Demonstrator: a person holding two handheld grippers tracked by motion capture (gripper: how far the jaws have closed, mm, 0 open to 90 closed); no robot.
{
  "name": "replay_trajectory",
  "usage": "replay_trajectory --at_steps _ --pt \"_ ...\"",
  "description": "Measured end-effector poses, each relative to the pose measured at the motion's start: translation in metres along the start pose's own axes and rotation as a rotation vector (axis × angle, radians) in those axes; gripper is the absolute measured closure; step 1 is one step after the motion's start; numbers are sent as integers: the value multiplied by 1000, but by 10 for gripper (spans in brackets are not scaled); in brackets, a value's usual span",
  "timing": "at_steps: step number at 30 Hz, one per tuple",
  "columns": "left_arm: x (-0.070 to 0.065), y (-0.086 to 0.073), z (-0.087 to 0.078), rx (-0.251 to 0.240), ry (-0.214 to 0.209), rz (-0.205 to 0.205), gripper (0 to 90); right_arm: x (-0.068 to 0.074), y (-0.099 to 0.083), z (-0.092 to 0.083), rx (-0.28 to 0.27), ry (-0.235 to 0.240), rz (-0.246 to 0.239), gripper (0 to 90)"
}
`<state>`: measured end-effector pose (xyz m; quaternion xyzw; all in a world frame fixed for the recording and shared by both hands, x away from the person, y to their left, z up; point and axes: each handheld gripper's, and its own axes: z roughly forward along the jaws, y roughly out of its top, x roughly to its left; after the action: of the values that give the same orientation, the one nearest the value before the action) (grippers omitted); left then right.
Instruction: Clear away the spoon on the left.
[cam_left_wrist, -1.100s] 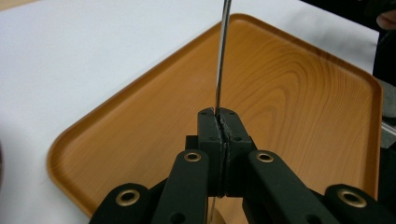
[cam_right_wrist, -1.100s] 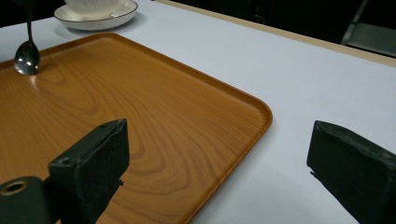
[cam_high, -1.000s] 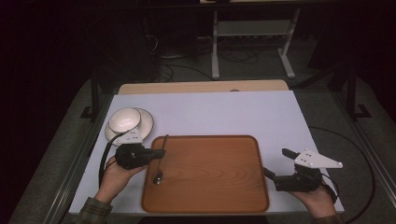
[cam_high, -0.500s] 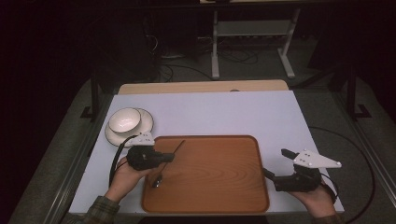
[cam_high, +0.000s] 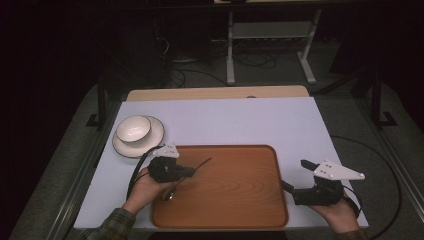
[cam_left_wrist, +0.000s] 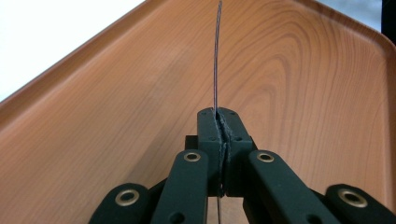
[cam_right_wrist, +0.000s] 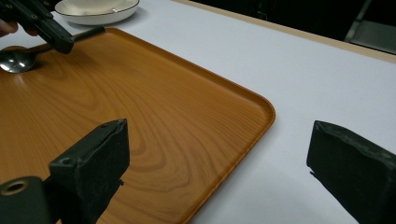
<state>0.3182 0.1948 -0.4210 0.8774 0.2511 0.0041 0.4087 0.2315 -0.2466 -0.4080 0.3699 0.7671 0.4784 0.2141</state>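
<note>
A metal spoon (cam_high: 170, 195) lies slanted over the left part of the wooden tray (cam_high: 240, 195), bowl end low at the front, thin handle pointing up and right. My left gripper (cam_high: 190, 171) is shut on the handle; in the left gripper view the handle's edge (cam_left_wrist: 217, 56) runs straight up from the closed jaws over the tray (cam_left_wrist: 303, 93). My right gripper (cam_high: 295, 175) is open at the tray's right rim, holding nothing. In the right gripper view its jaws (cam_right_wrist: 219, 135) straddle the tray corner (cam_right_wrist: 252, 112), with the spoon bowl (cam_right_wrist: 16, 60) and left gripper (cam_right_wrist: 58, 39) far off.
A white bowl (cam_high: 134, 128) sits on a white plate (cam_high: 151, 141) on the table's left, just behind the tray's left corner. A pale cloth (cam_high: 225, 120) covers the table. Cables trail from both grippers. A metal stand (cam_high: 270, 45) is on the floor beyond.
My left gripper has moved right and a little nearer the front edge with the spoon, whose handle has swung to point more to the right. The right gripper has stayed put.
</note>
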Motion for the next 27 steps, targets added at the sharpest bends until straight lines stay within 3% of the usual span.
replay_trajectory --at_steps 13,27 --pt "-2 -2 22 107 3 27 870 0 0 1 3 1 -1 52" --pt "-3 -3 22 109 8 34 820 0 0 0 1 0 -1 52"
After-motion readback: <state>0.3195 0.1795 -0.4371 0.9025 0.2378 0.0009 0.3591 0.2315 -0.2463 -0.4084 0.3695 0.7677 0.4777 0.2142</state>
